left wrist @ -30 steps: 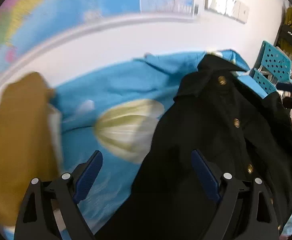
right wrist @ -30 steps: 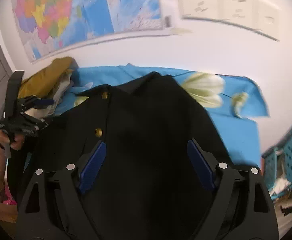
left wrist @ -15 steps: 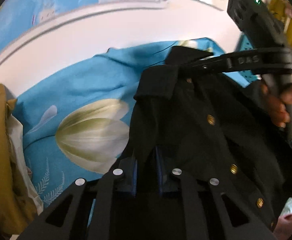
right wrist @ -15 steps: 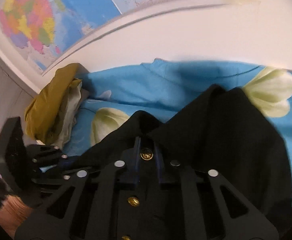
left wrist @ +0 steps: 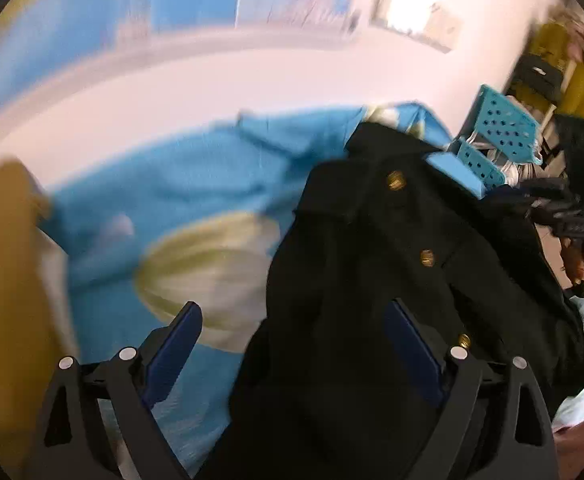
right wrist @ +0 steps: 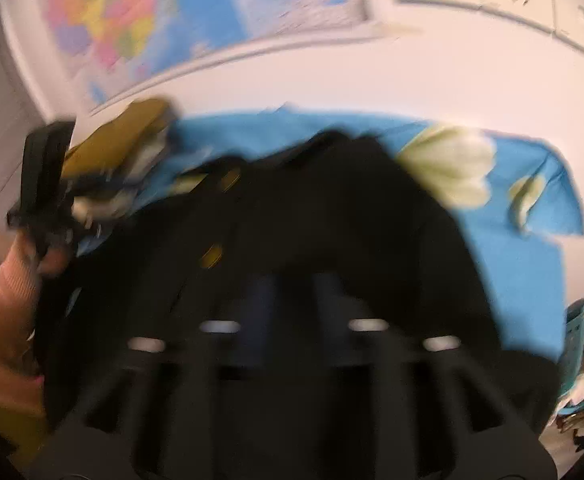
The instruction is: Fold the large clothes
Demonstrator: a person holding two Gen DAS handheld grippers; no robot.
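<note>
Black heavy coat w/ gold buttons [left wrist: 372, 280]: thick, floppy, prob. weighty; take it by collar or shoulder seams. Left tool [left wrist: 292, 356] spread wide, empty; right tool [right wrist: 289, 300] blurred, looks nearly pressed together, can't tell if pinching.

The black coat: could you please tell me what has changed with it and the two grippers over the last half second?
The left gripper has opened and let go of the black coat. The right gripper looks partly opened, though blur hides its grip. The coat still lies on the blue flowered sheet.
</note>
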